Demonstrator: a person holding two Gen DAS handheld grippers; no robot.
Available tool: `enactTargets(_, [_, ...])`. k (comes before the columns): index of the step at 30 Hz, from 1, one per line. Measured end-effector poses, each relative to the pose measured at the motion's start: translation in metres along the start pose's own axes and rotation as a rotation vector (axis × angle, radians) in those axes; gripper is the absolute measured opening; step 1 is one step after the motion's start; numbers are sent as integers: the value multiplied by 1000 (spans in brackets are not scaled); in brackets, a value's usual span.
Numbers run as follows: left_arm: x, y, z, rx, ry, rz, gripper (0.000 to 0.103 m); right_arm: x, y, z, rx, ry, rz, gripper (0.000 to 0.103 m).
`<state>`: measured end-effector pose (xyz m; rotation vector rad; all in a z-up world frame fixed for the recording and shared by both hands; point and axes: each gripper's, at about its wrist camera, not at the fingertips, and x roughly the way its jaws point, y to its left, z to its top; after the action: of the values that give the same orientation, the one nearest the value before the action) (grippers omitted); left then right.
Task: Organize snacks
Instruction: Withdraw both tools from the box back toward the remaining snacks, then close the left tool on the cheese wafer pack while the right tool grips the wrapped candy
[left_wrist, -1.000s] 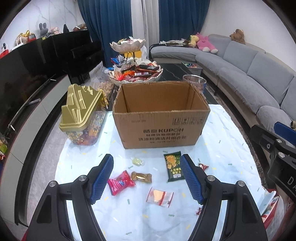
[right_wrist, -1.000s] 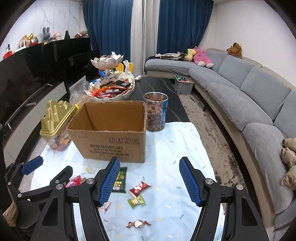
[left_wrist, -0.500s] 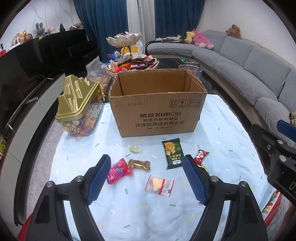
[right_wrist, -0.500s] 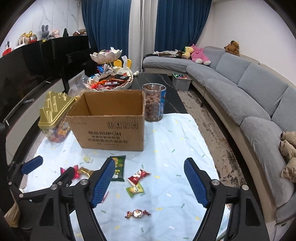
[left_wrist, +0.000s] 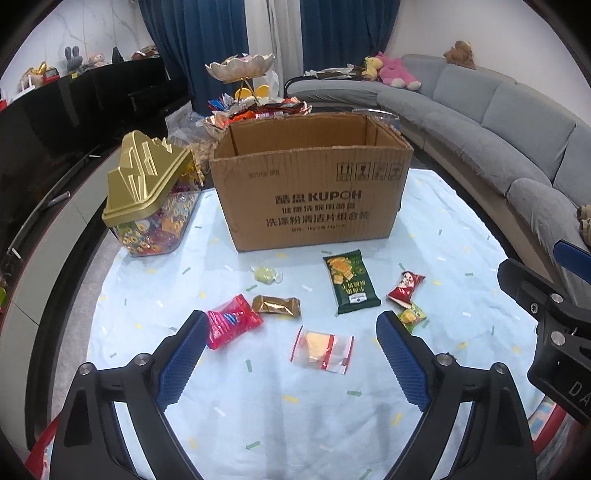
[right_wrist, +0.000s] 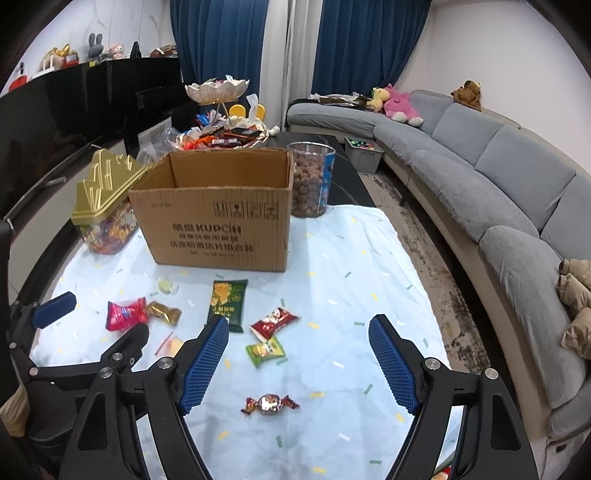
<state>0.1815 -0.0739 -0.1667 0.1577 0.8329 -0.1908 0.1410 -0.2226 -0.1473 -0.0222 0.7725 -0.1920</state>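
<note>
Now | jar (left_wrist: 147, 206) left of box (left_wrist: 310, 192) on bench (left_wrist: 258, 406) | left tool (left_wrist: 291, 354) gaping, jaws just widened, over clear packet (left_wrist: 322, 349), untouched | red pack (left_wrist: 231, 325) by its left pad | right tool (right_wrist: 297, 365) open, empty, jaws just widened; wrapped candy (right_wrist: 270, 403) lies below | green pouch (right_wrist: 227, 303) near box

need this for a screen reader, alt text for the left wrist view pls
The open left gripper, its jaws just widened and empty, hangs above loose wrapped snacks on a pale blue cloth, nearest a clear packet. Behind them stand an open cardboard box and a gold-lidded candy jar.
</note>
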Motion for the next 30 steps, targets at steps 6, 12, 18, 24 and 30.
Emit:
enactTargets(6, [14,-2,-13,14,22,-6,93,10,2,-14,-19,18,-7,79])
enactTargets(12, [26,3,-21,-4,35,-19,93,21,-1,-27,-10,53,-10,79])
enactTargets(18, [39,6,-32,13,36,-61,93,31,0,-38,-13,86,-14,79])
enactTargets(24, [47,6,-35,35,18,-80,101,40,4,-49,-30,102,-12,79])
enactTargets(30, [63,1,-38,71,32,-89,101,50,9,-55,-48,119,-9,79])
